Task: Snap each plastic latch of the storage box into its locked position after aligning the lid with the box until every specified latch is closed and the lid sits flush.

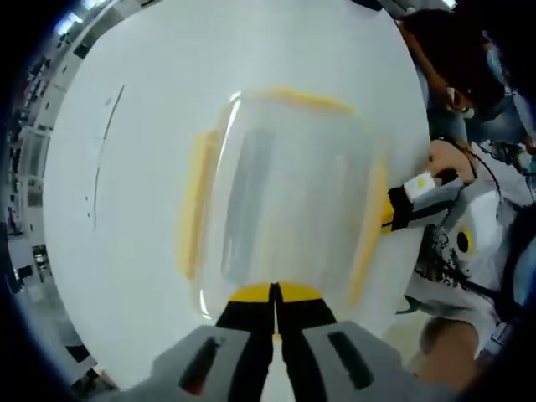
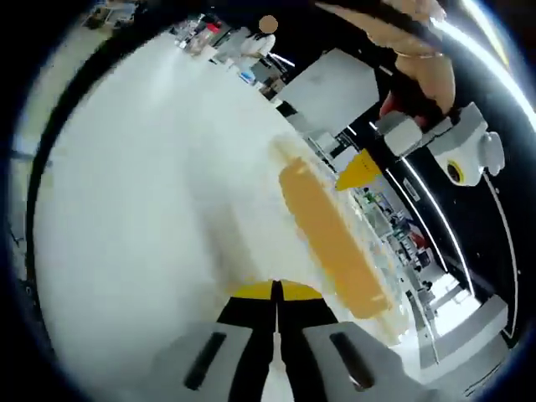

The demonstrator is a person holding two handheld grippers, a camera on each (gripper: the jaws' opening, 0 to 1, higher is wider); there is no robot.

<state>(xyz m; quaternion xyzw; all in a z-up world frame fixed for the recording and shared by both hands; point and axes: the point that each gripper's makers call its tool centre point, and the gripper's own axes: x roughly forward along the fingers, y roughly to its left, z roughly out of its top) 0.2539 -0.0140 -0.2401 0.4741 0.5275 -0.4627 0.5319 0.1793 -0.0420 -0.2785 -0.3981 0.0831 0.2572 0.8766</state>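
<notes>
A clear plastic storage box (image 1: 285, 193) with its lid on lies on a white table (image 1: 126, 251). Yellow latches show on its far edge (image 1: 310, 99), left side (image 1: 194, 201) and right side (image 1: 368, 230). My left gripper (image 1: 275, 311) is shut, with nothing in it, and its tips sit over the box's near edge. My right gripper (image 1: 394, 213) comes in from the right, against the right latch. In the right gripper view my right gripper (image 2: 275, 311) is shut and bare beside that long yellow latch (image 2: 335, 243). The left gripper (image 2: 360, 172) hangs above the box.
A person's hand (image 1: 444, 159) and printed grey shirt (image 1: 469, 251) stand past the table's right edge. Another hand (image 2: 419, 75) holds the left gripper. The white table top (image 2: 151, 193) stretches left of the box, and room clutter (image 2: 243, 46) lies beyond it.
</notes>
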